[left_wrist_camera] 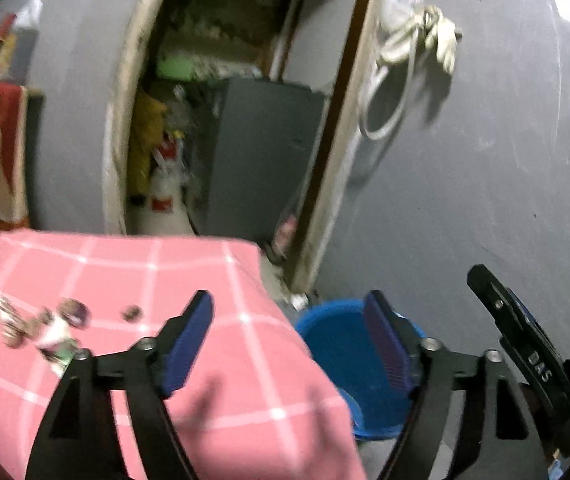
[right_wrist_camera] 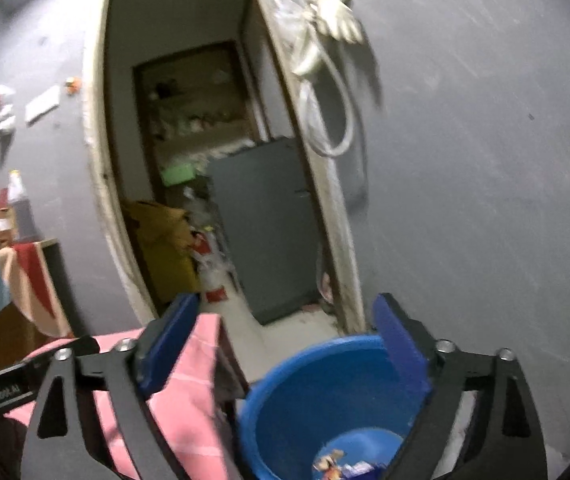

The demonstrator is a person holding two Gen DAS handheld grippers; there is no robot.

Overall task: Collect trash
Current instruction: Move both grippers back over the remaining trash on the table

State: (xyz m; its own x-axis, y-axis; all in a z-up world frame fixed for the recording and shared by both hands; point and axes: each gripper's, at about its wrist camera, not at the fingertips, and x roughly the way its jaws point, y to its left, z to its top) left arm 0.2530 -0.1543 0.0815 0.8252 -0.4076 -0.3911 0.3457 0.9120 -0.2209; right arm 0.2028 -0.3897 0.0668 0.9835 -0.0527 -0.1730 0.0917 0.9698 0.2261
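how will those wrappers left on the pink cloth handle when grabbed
The wrappers look thin and crumpled, so probably light and floppy, likely to crush flat. They lie loose on the pink cloth, so a push would probably scatter them.

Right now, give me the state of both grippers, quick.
Left gripper: open, nothing between the fingers.
Right gripper: open, empty, above the blue bucket.
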